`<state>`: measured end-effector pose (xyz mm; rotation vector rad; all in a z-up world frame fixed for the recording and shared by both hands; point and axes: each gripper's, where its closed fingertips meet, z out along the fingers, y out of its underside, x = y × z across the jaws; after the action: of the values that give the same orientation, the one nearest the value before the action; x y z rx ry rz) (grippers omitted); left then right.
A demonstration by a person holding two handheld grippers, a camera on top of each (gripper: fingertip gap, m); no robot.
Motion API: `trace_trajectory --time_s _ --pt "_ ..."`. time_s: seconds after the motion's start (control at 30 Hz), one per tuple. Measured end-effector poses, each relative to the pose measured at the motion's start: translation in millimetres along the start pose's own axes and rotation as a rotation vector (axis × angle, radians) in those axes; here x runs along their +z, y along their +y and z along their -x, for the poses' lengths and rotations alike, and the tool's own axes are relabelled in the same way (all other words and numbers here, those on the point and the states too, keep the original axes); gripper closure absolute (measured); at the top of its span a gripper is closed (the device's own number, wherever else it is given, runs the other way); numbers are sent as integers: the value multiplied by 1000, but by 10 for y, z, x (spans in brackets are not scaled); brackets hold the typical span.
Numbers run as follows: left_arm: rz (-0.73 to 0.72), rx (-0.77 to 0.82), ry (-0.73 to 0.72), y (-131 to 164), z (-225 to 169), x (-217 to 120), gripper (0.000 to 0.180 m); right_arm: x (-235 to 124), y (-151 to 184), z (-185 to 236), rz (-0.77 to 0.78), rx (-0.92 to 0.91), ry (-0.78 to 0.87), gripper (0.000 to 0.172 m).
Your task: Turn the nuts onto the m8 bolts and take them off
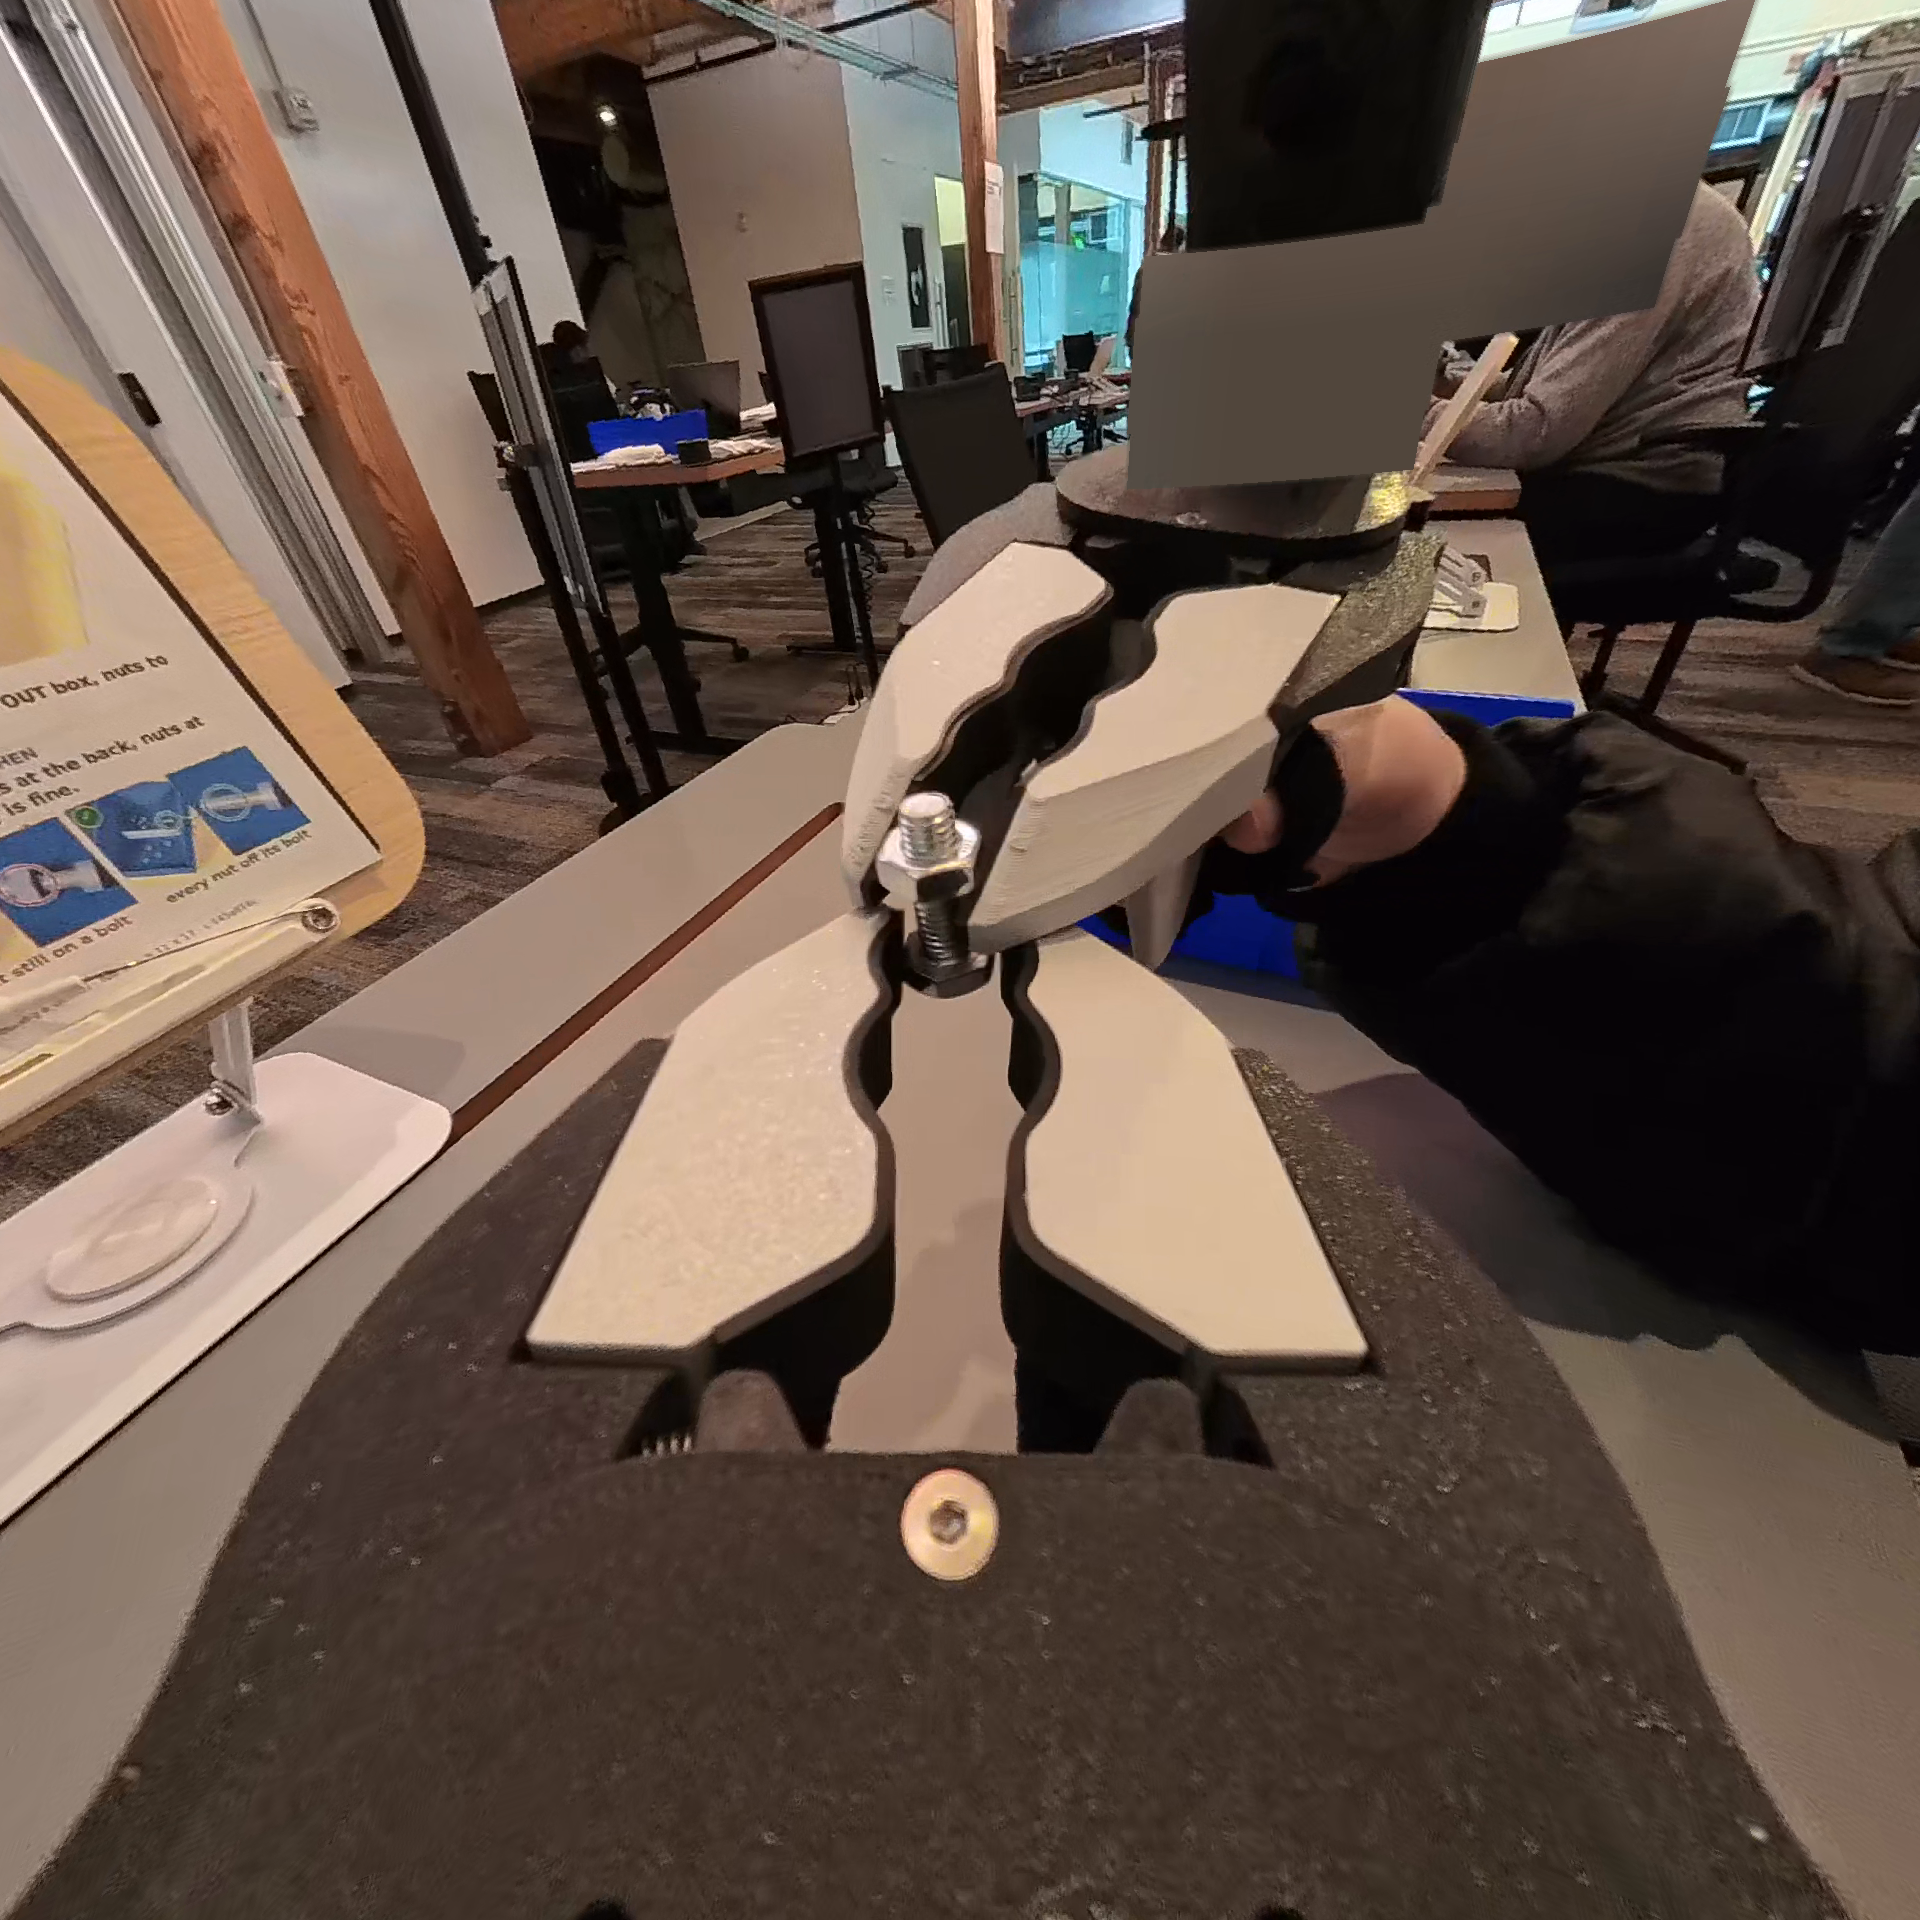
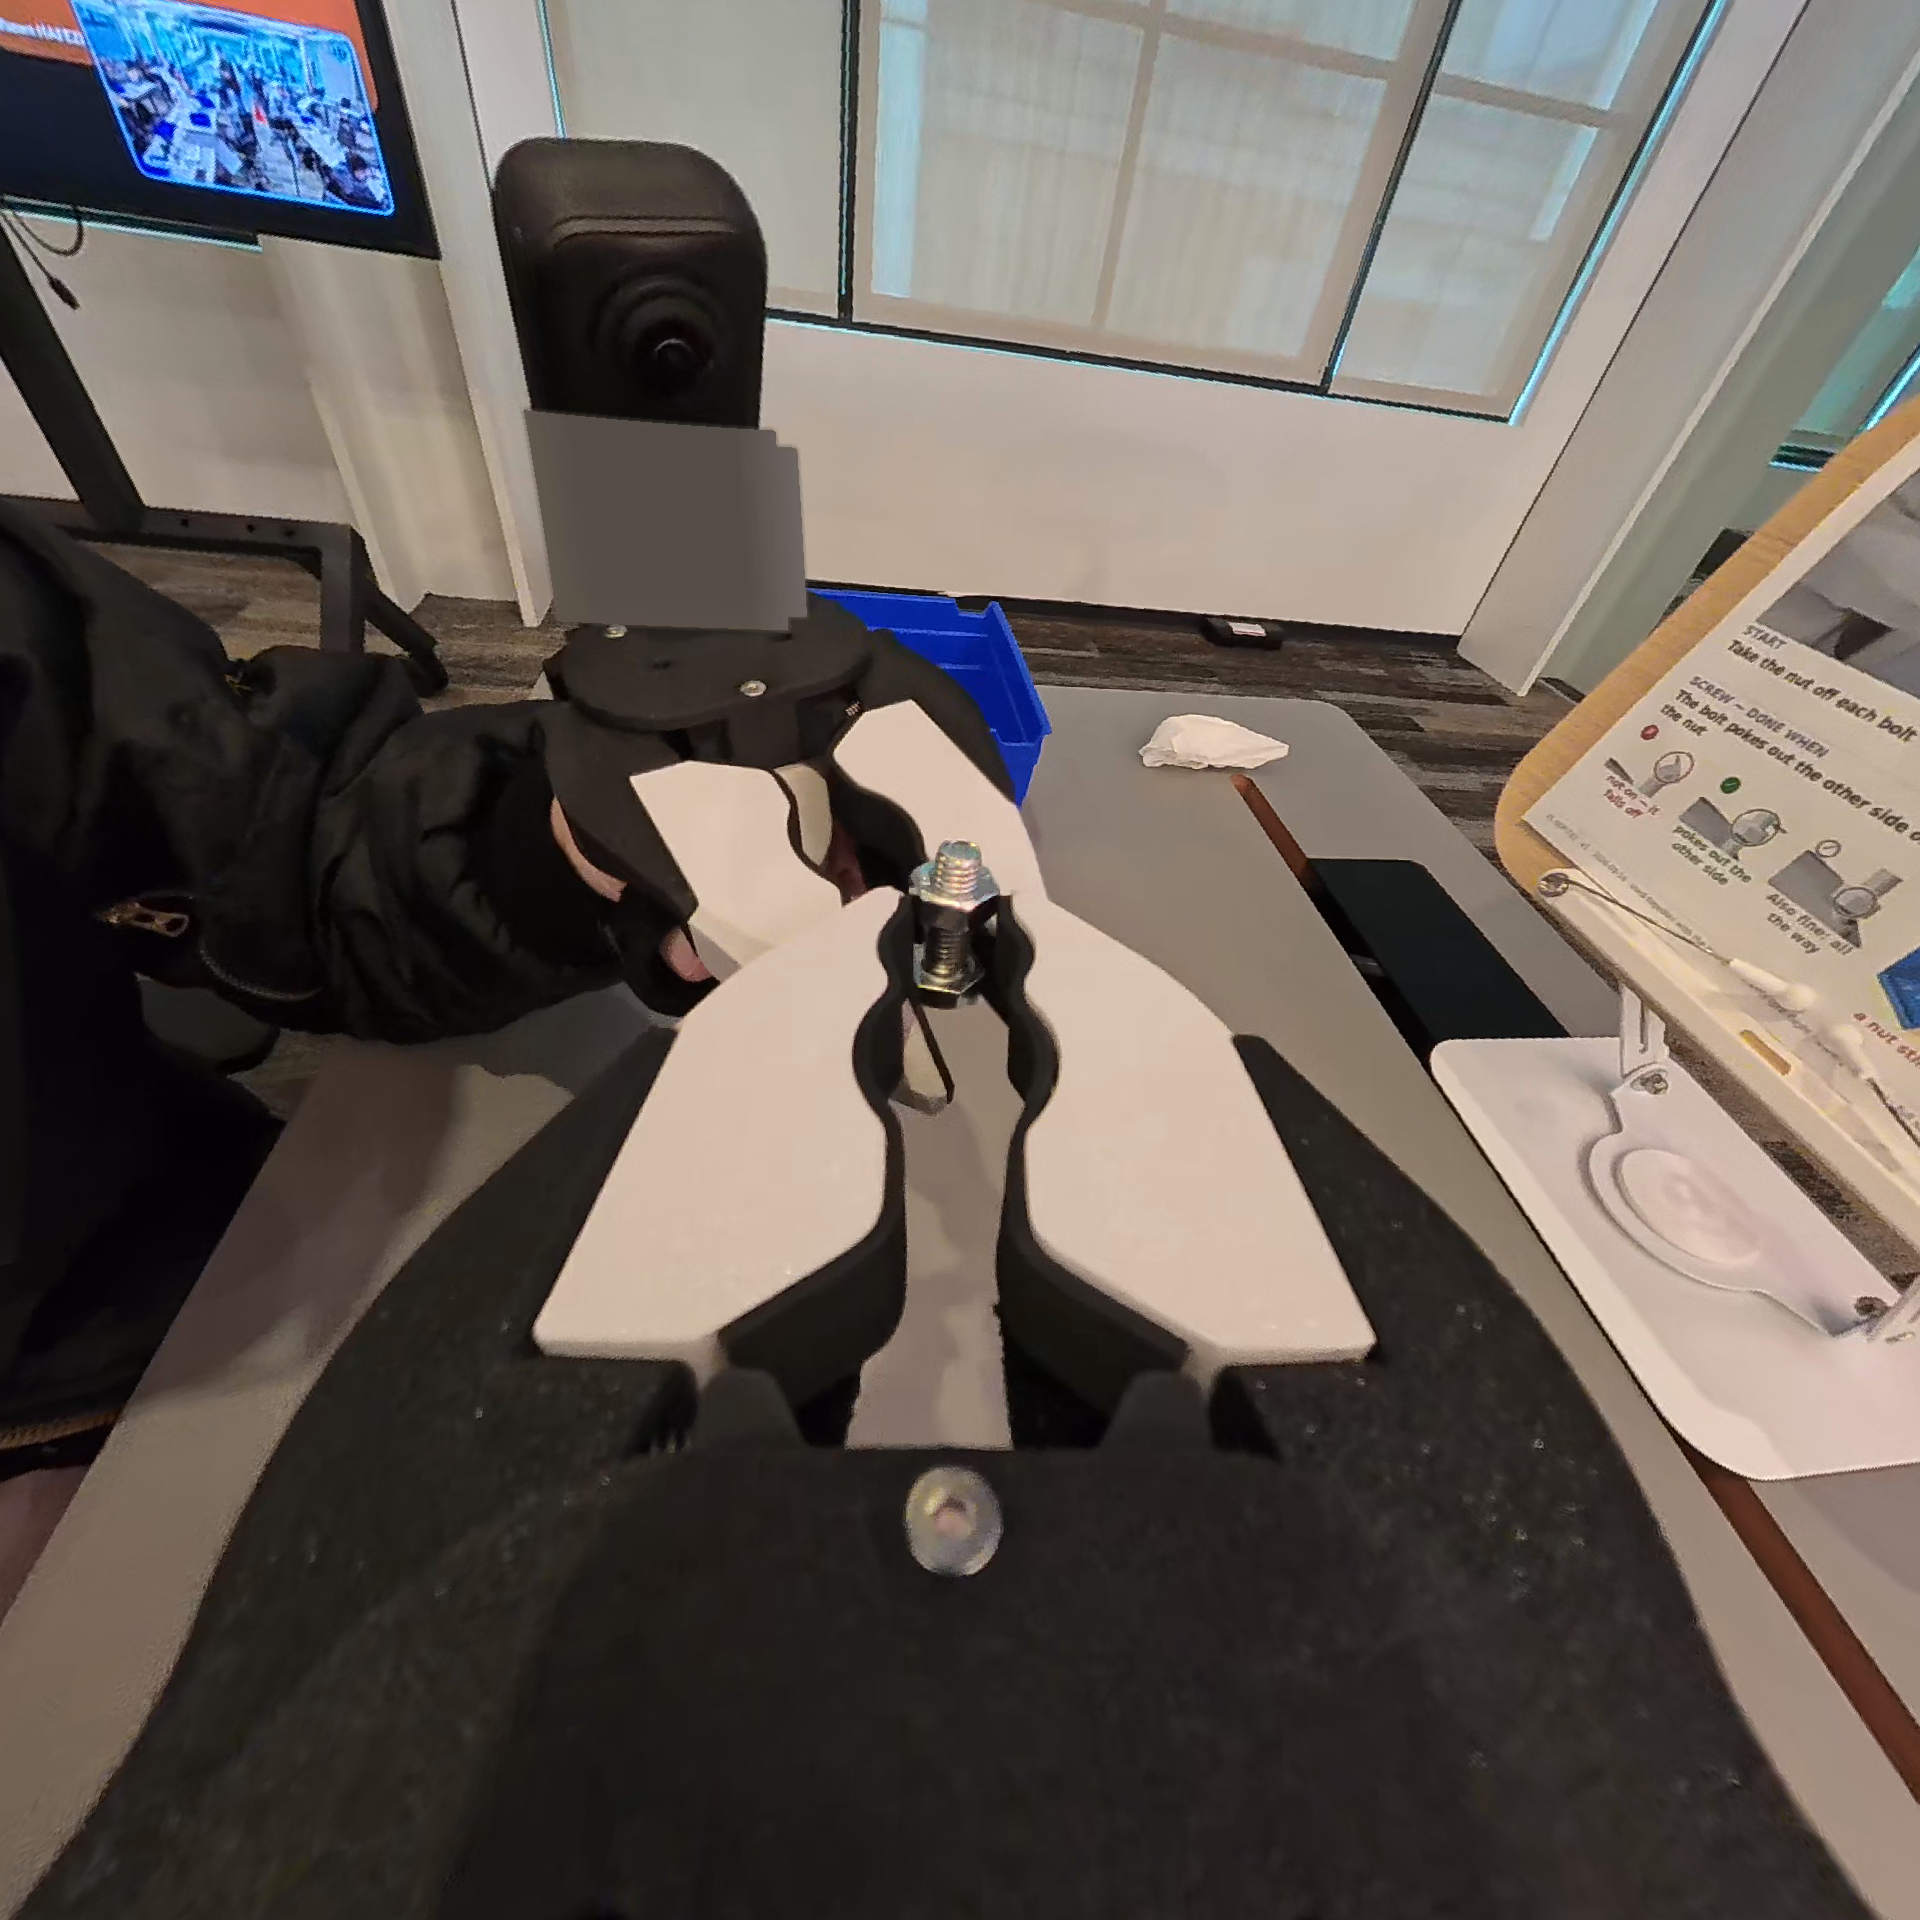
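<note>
A silver bolt [image 1: 935,928] stands upright above the grey table [image 1: 644,914], threaded end up, with a silver nut [image 1: 925,854] near its top. My right gripper [image 1: 930,883] comes in from above in the left wrist view and is shut on the nut. In its own view my right gripper [image 2: 954,909] has the nut [image 2: 954,885] between its tips and the bolt head [image 2: 945,979] below. My left gripper [image 1: 956,940] has the bolt head [image 1: 945,979] between its tips, and a thin dark gap shows on each side. One left finger [image 2: 748,842] shows in the right wrist view.
A blue bin [image 2: 966,665] stands behind the grippers. An instruction board on a white stand [image 1: 156,790] is at the table's side; it also shows in the right wrist view [image 2: 1766,831]. A crumpled white tissue [image 2: 1210,743] lies on the table. A seated person [image 1: 1621,353] is far behind. The grippers are tip to tip, or close to it.
</note>
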<state>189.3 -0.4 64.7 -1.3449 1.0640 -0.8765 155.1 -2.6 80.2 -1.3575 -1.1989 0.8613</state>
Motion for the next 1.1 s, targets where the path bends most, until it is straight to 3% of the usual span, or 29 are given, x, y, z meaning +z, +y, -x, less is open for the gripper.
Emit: trace_trajectory --time_s 0.3,0.47,0.63,0.8,1.1 --pt "-2 9 33 -12 -64 0 165 -49 -10 54 -19 -26 -52 158" --pt "34 79 -83 44 98 -2 165 -117 -115 -77 -56 50 44 140" --pt "63 112 -152 94 164 15 165 -64 -65 -137 30 32 171 132" --pt "48 95 -142 56 150 -2 165 -42 35 -189 109 2 229 137" --pt "51 70 -122 68 132 8 166 -53 -54 -130 40 61 171 138"
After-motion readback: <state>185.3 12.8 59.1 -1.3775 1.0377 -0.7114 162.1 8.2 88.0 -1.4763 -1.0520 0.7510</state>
